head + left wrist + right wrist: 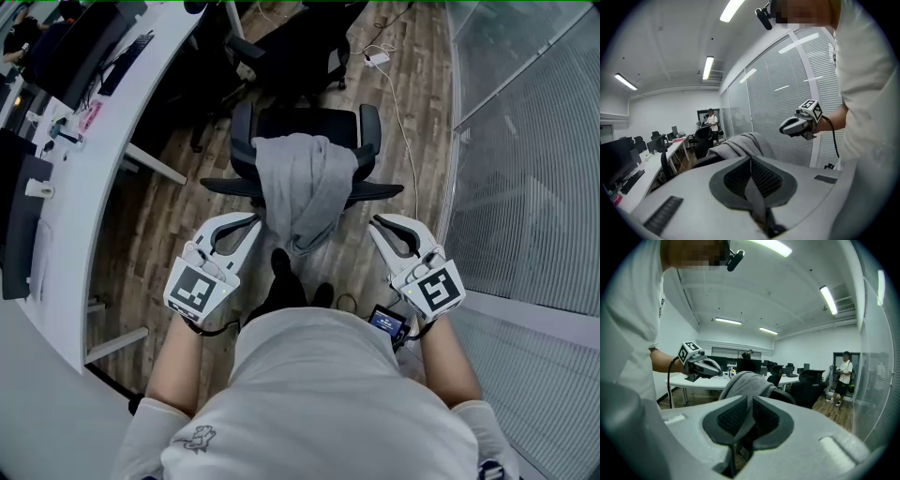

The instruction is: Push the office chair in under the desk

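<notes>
A black office chair (305, 122) stands in front of me on the wood floor, its back toward me, with a grey garment (305, 187) draped over the backrest. The white desk (103, 159) runs along the left, apart from the chair. My left gripper (251, 223) hovers by the garment's left edge, jaws shut and empty. My right gripper (378, 225) is level with it at the chair's right side, with a narrow gap between its pads and nothing in it. The left gripper view shows the shut jaws (751, 159) and the garment (745, 143) beyond. The right gripper (749, 399) faces the garment (745, 383).
A glass partition with blinds (525, 187) closes the right side. A second black chair (300, 47) stands farther ahead, and a white cable (403, 112) runs along the floor to a power strip (379, 58). Monitors sit on the desk. A person (843, 378) stands far off.
</notes>
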`<state>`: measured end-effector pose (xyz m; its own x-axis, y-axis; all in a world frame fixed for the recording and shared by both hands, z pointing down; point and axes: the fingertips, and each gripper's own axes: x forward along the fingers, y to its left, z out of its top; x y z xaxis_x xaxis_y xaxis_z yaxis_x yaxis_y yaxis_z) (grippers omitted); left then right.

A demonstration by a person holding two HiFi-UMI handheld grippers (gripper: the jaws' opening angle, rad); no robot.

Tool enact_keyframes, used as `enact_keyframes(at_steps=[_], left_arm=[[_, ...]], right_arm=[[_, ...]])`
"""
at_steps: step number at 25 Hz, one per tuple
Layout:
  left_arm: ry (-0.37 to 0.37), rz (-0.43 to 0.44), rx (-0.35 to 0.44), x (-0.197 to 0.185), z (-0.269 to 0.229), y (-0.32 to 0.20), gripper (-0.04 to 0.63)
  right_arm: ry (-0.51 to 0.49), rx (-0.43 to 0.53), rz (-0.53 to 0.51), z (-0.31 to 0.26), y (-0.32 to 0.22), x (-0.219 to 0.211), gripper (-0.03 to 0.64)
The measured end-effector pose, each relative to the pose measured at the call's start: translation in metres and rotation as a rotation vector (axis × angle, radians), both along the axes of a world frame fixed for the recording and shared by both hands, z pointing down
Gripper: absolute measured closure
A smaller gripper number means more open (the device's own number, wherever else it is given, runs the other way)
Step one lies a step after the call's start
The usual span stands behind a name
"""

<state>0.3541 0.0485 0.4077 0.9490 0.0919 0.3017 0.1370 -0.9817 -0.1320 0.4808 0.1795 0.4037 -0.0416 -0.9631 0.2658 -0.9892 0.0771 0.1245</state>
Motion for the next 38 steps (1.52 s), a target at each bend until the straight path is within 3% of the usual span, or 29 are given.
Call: enact_keyframes(at_steps=[4,12,17,21,26,30,34,37,38], left_arm=[[-0.039,0.035,0.020,0.006,0.013,-0.026,0.578],[-0.219,0.096,0.083,0.013,0.059,-0.069,0.481],[-0.358,0.119,0.168,0.006,0.095,-0.101,0.411],[-0.458,0.149,0.252,0.008,0.120,-0.117,0.399],[-0.591,0.207,0.386,0.004,0.155,-0.134,0.385],[-0.665,0.242,0.479,0.003,0.175,-0.143,0.385],[-0.722,0.272,0.531,0.006,0.190,-0.148,0.385],[-0.739,0.298,0.557,0.004,0.200,-0.145,0.390],[-0.732,0.295,0.573,0.005,0.201,-0.146,0.426]], right_arm=[[-0.007,-0.053,0.015,0.008,-0.016,0.015,0.563],[0.049,-0.168,-0.017,0.035,-0.039,0.038,0.507],[0.085,-0.283,-0.038,0.063,-0.051,0.044,0.465],[0.135,-0.373,-0.067,0.089,-0.052,0.052,0.441],[0.241,-0.527,-0.086,0.128,-0.049,0.065,0.410],[0.400,-0.662,-0.130,0.158,-0.045,0.071,0.410],[0.495,-0.700,-0.155,0.174,-0.051,0.079,0.411],[0.569,-0.707,-0.180,0.179,-0.052,0.080,0.451],[0.577,-0.710,-0.188,0.180,-0.053,0.079,0.456]])
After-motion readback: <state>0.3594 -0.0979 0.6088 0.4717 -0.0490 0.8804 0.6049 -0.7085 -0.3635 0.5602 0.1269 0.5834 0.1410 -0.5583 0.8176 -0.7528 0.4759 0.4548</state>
